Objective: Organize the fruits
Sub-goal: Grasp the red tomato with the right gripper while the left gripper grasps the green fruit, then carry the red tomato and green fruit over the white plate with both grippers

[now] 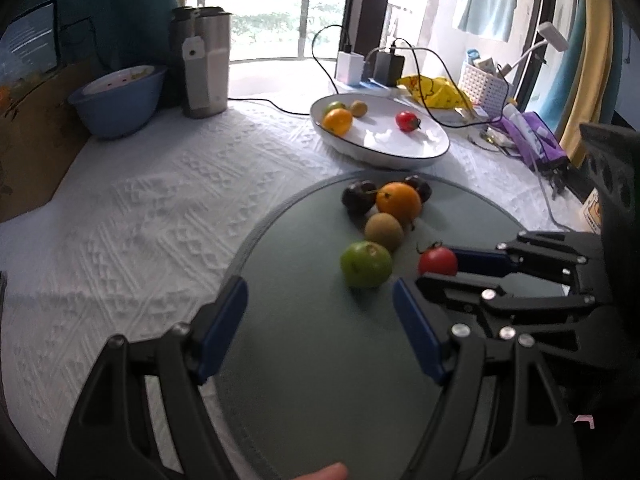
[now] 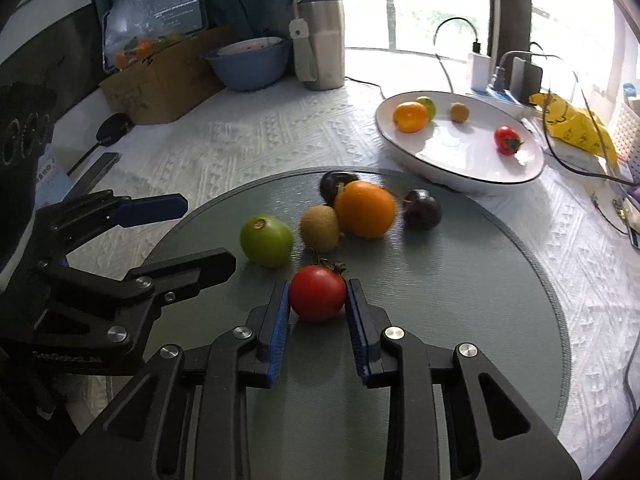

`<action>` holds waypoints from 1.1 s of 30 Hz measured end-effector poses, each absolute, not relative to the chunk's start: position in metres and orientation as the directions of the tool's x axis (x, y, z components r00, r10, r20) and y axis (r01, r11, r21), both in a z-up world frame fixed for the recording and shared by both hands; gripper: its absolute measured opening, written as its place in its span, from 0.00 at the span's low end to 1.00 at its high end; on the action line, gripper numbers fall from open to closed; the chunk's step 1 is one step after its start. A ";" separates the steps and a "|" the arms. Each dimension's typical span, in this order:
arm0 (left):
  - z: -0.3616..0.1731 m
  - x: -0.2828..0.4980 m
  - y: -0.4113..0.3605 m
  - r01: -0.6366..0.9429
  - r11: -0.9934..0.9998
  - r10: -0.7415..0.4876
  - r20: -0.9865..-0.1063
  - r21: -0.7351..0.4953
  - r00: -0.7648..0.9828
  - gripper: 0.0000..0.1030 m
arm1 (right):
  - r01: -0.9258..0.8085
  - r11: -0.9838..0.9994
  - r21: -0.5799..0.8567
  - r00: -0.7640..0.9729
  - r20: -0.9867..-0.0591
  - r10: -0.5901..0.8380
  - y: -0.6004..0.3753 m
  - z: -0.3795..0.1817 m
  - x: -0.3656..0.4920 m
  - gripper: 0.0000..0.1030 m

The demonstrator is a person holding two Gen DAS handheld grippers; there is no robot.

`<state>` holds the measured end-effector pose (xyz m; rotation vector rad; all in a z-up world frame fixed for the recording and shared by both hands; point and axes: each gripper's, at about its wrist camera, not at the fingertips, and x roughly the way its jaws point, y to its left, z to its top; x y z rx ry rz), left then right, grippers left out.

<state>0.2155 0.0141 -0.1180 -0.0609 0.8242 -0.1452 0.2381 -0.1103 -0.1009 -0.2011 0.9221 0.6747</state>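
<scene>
Desk point(image 2: 280, 136) under a white bumpy cloth. Round grey mat point(image 2: 460, 280) near its front edge. White plate point(image 2: 460, 152) just behind the mat, with a small orange, a green fruit, a kiwi and a small tomato inside. On the mat: orange point(image 2: 366, 210) in the middle, two dark plums touching or just beside it, kiwi point(image 2: 320, 228) and green apple point(image 2: 266, 242) to its left. Red tomato point(image 2: 318, 294) in front of the orange, squeezed between the blue pads of the right hand-held gripper point(image 2: 318, 304). Left hand-held gripper point(image 1: 320, 316) open wide, holding nothing, near the apple.
</scene>
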 end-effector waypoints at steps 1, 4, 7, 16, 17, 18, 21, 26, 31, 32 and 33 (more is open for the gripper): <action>-0.119 0.218 0.012 0.107 0.988 -0.152 -0.730 -0.108 0.666 0.74 | -0.611 0.783 0.122 0.422 -0.786 0.452 -0.114 -0.100 0.239 0.29; -0.120 0.224 0.004 0.117 0.988 -0.150 -0.737 -0.096 0.660 0.74 | -0.595 0.794 0.126 0.437 -0.779 0.451 -0.123 -0.098 0.243 0.29; -0.122 0.231 -0.002 0.126 0.988 -0.151 -0.744 -0.090 0.651 0.74 | -0.577 0.805 0.135 0.451 -0.770 0.452 -0.133 -0.095 0.248 0.29; -0.128 0.245 -0.015 0.149 0.985 -0.160 -0.771 -0.086 0.616 0.58 | -0.553 0.820 0.148 0.471 -0.756 0.454 -0.149 -0.092 0.256 0.29; -0.128 0.245 -0.017 0.151 0.986 -0.154 -0.770 -0.075 0.620 0.53 | -0.552 0.820 0.151 0.471 -0.755 0.455 -0.150 -0.092 0.256 0.29; -0.128 0.246 -0.018 0.157 0.985 -0.157 -0.770 -0.075 0.618 0.47 | -0.551 0.820 0.152 0.472 -0.754 0.457 -0.151 -0.093 0.256 0.29; -0.127 0.248 -0.022 0.166 0.983 -0.167 -0.773 -0.081 0.613 0.38 | -0.551 0.820 0.155 0.473 -0.751 0.460 -0.152 -0.092 0.258 0.29; -0.126 0.247 -0.024 0.174 0.981 -0.177 -0.774 -0.088 0.608 0.32 | -0.548 0.822 0.154 0.482 -0.745 0.461 -0.155 -0.088 0.261 0.29; -0.121 0.244 -0.026 0.182 0.979 -0.185 -0.771 -0.091 0.609 0.32 | -0.541 0.827 0.152 0.496 -0.737 0.460 -0.159 -0.083 0.265 0.29; -0.119 0.243 -0.026 0.183 0.979 -0.187 -0.769 -0.092 0.612 0.32 | -0.540 0.828 0.150 0.499 -0.735 0.459 -0.159 -0.081 0.266 0.29; -0.116 0.243 -0.026 0.186 0.978 -0.190 -0.764 -0.092 0.617 0.32 | -0.539 0.829 0.150 0.502 -0.733 0.459 -0.160 -0.080 0.266 0.29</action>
